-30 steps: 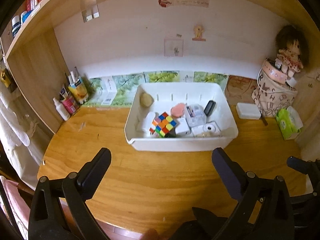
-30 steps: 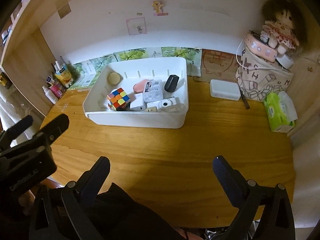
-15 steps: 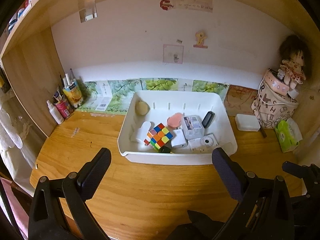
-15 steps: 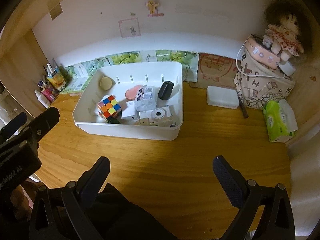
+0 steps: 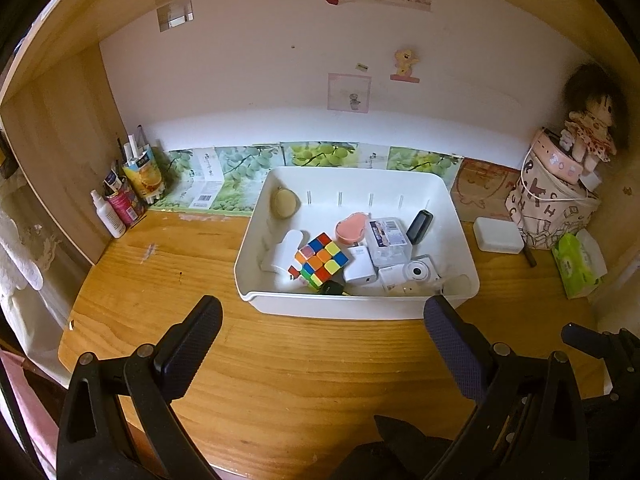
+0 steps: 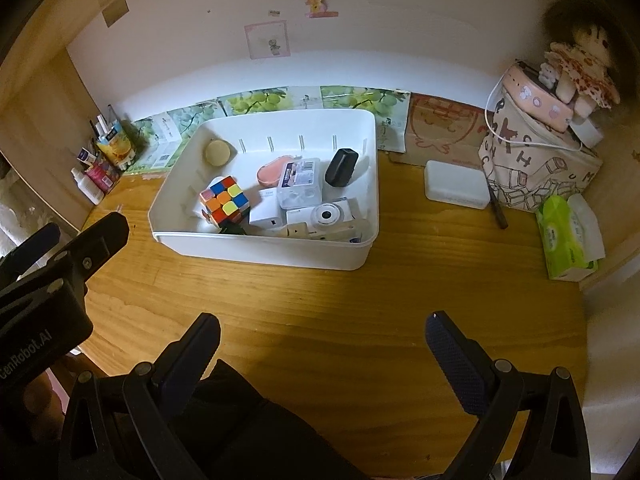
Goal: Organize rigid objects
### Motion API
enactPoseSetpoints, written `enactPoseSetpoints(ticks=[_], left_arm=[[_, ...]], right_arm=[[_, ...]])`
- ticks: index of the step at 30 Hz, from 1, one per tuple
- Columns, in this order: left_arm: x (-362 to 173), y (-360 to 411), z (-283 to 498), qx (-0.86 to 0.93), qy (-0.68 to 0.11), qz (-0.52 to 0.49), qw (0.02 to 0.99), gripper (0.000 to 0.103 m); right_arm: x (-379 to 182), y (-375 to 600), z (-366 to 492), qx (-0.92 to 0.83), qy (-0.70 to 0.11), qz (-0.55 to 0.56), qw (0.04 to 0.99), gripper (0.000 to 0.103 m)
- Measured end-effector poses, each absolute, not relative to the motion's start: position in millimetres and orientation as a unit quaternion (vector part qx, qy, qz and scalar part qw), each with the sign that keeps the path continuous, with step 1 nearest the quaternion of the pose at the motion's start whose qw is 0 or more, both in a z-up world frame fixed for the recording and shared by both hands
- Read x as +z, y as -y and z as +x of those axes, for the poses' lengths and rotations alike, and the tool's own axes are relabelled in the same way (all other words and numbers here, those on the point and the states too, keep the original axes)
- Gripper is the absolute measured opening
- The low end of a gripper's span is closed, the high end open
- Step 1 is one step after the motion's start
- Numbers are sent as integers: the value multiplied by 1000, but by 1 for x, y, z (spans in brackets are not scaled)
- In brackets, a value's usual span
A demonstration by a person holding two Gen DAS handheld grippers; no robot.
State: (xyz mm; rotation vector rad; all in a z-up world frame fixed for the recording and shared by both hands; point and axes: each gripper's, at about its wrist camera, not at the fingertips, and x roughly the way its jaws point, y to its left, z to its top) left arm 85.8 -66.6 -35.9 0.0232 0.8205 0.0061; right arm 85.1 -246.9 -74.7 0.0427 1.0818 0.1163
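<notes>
A white bin [image 5: 352, 306] [image 6: 264, 248] stands on the wooden desk. It holds a colourful puzzle cube [image 5: 320, 260] [image 6: 224, 200], a white camera [image 5: 416, 270] [image 6: 330, 214], a clear plastic box [image 5: 388, 236] [image 6: 300, 182], a black case [image 5: 419, 226] [image 6: 341, 167], a pink pear-shaped thing [image 5: 350, 228], a round tan disc [image 5: 284, 202] [image 6: 217, 152] and white chargers. My left gripper [image 5: 322, 336] is open and empty in front of the bin. My right gripper [image 6: 322, 340] is open and empty, further back from it.
A white lidded box [image 6: 456, 186] lies right of the bin. A patterned bag with a doll [image 6: 540, 160] and a green tissue pack [image 6: 564, 240] sit at the right. Bottles and tubes [image 5: 124, 196] stand at the back left. Bare desk lies before the bin.
Both grippers have moved up and forward toward the bin, so it looks larger and more from above. Both stay open and empty.
</notes>
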Motion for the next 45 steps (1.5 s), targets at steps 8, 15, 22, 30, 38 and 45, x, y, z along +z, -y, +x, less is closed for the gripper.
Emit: enactPoseSetpoints(ticks=[8, 15, 22, 30, 38, 45], left_arm=[[-37, 66, 86, -2, -400, 15, 916, 101], [-37, 66, 86, -3, -401, 14, 916, 101], [-38, 66, 85, -4, -401, 14, 916, 101], [-39, 66, 86, -6, -401, 14, 916, 101], [-39, 66, 86, -4, -402, 14, 916, 101], [-40, 65, 86, -5, -402, 14, 915, 101]], right_arm=[[-76, 246, 84, 54, -517, 26, 854, 103], [-78, 242, 83, 54, -522, 22, 851, 103], [-78, 240, 83, 55, -524, 19, 850, 103], [-79, 239, 83, 54, -525, 19, 849, 103], [-79, 239, 83, 55, -525, 19, 849, 103], [-80, 239, 82, 54, -526, 18, 849, 103]])
